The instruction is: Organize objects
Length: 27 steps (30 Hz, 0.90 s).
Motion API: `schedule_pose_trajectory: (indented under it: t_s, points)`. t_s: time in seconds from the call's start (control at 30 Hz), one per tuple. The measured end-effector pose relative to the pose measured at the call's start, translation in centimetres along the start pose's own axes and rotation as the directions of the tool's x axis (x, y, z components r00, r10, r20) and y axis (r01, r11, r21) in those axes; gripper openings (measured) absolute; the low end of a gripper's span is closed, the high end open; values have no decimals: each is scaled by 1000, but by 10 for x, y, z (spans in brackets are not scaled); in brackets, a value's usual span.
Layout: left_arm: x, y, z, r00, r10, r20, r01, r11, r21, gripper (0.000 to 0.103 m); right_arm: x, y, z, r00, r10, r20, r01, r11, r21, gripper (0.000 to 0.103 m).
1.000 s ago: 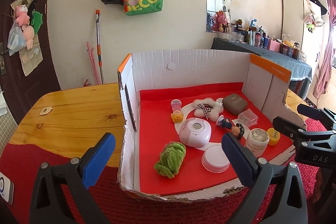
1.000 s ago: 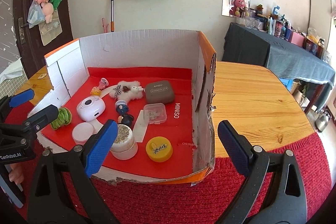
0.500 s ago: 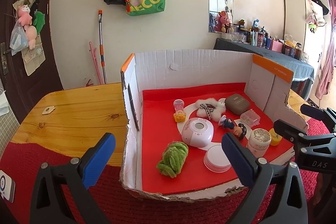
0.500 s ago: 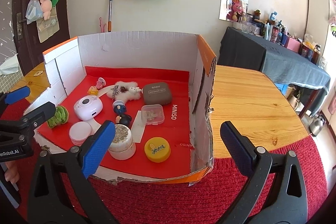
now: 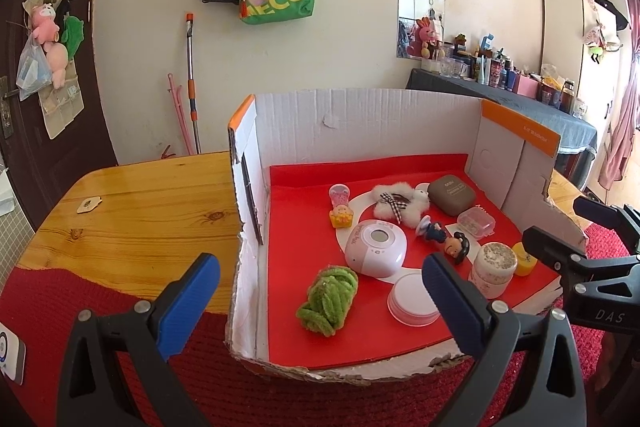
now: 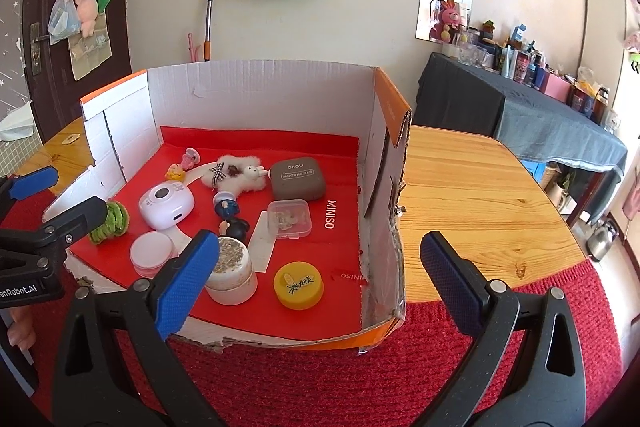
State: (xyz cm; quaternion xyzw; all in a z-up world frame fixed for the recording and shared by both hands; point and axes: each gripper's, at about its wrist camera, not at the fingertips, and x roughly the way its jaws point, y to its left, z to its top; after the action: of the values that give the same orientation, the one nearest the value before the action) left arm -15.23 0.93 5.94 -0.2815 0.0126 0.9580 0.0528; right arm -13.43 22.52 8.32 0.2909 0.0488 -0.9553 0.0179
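Observation:
An open cardboard box [image 5: 360, 115] [image 6: 260, 87] with a red floor holds several small things: a green fuzzy coil [image 5: 329, 296] [image 6: 110, 223], a pink round device [image 5: 376, 247] [image 6: 166, 207], a white lid [image 5: 412, 299], a cream jar [image 5: 494, 269] [image 6: 232, 269], a yellow cap [image 6: 298, 285], a brown case [image 5: 451, 195] [image 6: 297, 179], a clear case [image 6: 289, 219] and a white plush [image 5: 400, 205]. My left gripper [image 5: 320, 301] is open and empty at the box's front left. My right gripper [image 6: 316, 285] is open and empty at its front right.
The box stands on a wooden table [image 5: 152, 207] [image 6: 472, 195] with a red mat [image 6: 320, 367] along the front. A white device [image 5: 10, 351] lies at the mat's left edge. A dark-covered side table [image 6: 540, 115] with bottles stands at the back right.
Both grippers have drawn back and risen slightly, so the box sits a little farther off. Both stay open and empty. Nothing in the box has moved.

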Motion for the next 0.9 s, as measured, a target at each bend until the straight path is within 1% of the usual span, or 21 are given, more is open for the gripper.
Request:
schedule_pose_trajectory:
  t_s: [0.9]
  points:
    - [-1, -1, -1, 1000, -2, 0, 2, 1000, 3, 103, 0, 1, -1, 1000, -1, 1, 1, 1000, 2, 103]
